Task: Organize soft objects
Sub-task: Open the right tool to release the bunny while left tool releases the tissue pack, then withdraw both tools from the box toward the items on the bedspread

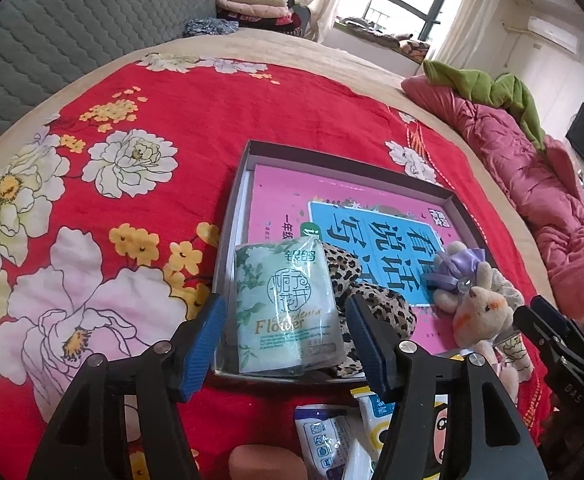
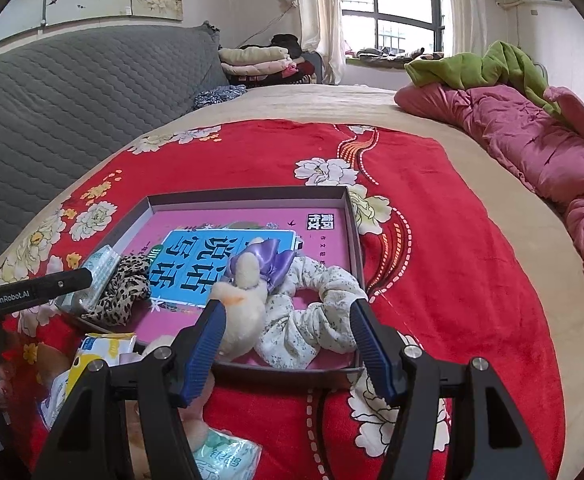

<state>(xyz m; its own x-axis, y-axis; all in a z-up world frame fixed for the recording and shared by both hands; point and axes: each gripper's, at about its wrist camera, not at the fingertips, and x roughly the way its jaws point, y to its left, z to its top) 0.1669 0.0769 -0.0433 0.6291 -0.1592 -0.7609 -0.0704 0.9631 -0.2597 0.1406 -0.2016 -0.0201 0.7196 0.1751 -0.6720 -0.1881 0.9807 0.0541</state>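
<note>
Jaws of both grippers stand spread, pinching nothing: the left gripper (image 1: 288, 344) hangs over the near edge of the box with the green tissue pack between its fingers, apart from both, and the right gripper (image 2: 288, 344) hangs over the floral scrunchie.

Largest around them is the bed (image 2: 332, 100) with its grey quilted headboard (image 1: 72, 20), then the pink quilt (image 2: 532, 140) at 2 o'clock and the red flowered blanket (image 1: 212, 120) under everything. On the blanket lies the shallow box (image 2: 248, 194), lined with a pink book (image 1: 284, 196).

Inside the box, the green tissue pack (image 1: 288, 304) sits at 7 o'clock, touching the leopard scrunchie (image 1: 376, 300); the floral scrunchie (image 2: 312, 320) and the plush toy (image 2: 244, 312) crowd 5 o'clock, the toy half over the rim. More tissue packs (image 1: 328, 440) lie just outside at 6 o'clock.
</note>
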